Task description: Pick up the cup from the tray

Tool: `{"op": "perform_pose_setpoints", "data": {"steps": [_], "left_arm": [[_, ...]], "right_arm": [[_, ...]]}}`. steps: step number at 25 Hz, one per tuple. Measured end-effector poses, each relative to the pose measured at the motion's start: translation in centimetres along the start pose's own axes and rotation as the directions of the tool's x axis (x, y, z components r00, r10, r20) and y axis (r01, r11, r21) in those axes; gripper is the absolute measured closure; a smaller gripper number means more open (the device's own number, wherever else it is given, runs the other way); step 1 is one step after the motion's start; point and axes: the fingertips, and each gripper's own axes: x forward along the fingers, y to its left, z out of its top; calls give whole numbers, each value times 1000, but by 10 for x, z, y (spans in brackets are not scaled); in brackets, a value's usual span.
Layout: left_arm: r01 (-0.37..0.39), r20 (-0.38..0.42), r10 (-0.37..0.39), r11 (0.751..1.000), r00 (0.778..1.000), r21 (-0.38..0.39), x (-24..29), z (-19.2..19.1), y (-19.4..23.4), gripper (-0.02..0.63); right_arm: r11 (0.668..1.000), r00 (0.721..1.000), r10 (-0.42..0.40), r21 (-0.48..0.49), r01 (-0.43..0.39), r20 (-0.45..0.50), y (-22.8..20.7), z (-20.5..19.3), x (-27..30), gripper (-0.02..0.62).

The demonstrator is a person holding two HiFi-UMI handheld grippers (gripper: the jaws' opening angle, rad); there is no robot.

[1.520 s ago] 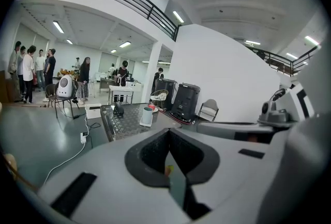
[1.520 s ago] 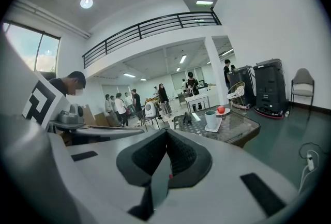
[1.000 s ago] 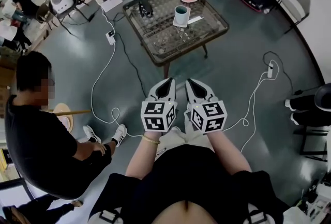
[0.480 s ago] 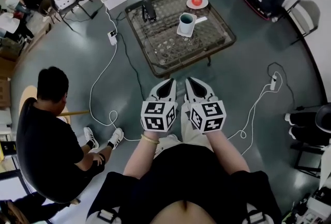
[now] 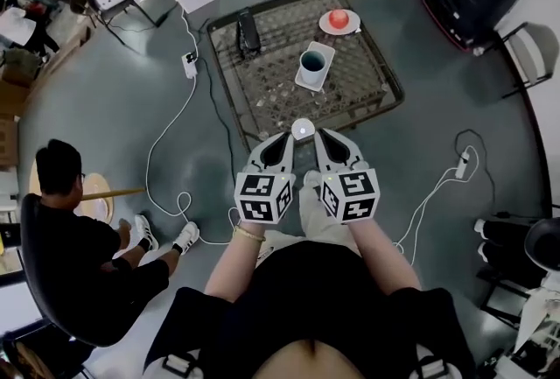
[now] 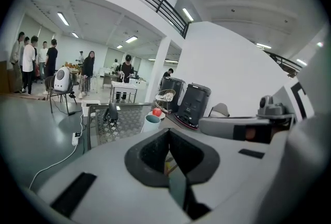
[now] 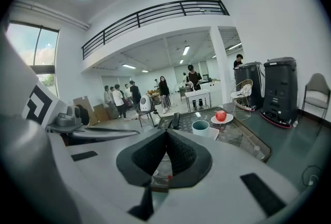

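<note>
Item: teal cup (image 5: 312, 64), upright on its white tray (image 5: 303, 83) on the mesh table (image 5: 262, 97). I log left hand-held gripper (image 5: 283, 141) and right hand-held gripper (image 5: 322, 139) side by side, apart from it (both pressed together, empty).

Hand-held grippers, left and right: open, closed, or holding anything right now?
Left hand-held gripper: closed, holding nothing.
Right hand-held gripper: closed, holding nothing.
</note>
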Motion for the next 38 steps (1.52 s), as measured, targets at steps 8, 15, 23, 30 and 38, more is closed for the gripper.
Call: {"op": "perform_pose_setpoints", "data": {"steps": [8, 15, 23, 30, 38], "left_arm": [[-72, -18, 72, 996, 997, -48, 68, 6, 21, 597], [-133, -48, 130, 989, 990, -72, 111, 4, 36, 597], [-166, -99, 157, 982, 983, -92, 147, -7, 53, 597], [-203, -136, 185, 971, 973, -127, 169, -22, 71, 597], [-226, -171, 197, 960, 965, -168, 184, -40, 89, 597]], "right_arm": [[998, 998, 51, -30, -52, -46, -52, 6, 51, 586], [994, 991, 97, -36, -101, -95, -86, 3, 91, 584], [991, 976, 123, -28, -130, -177, -109, -15, 135, 583], [991, 959, 118, -30, -130, -259, -129, -43, 169, 478], [992, 953, 95, -50, -114, -289, -147, -73, 215, 292]]}}
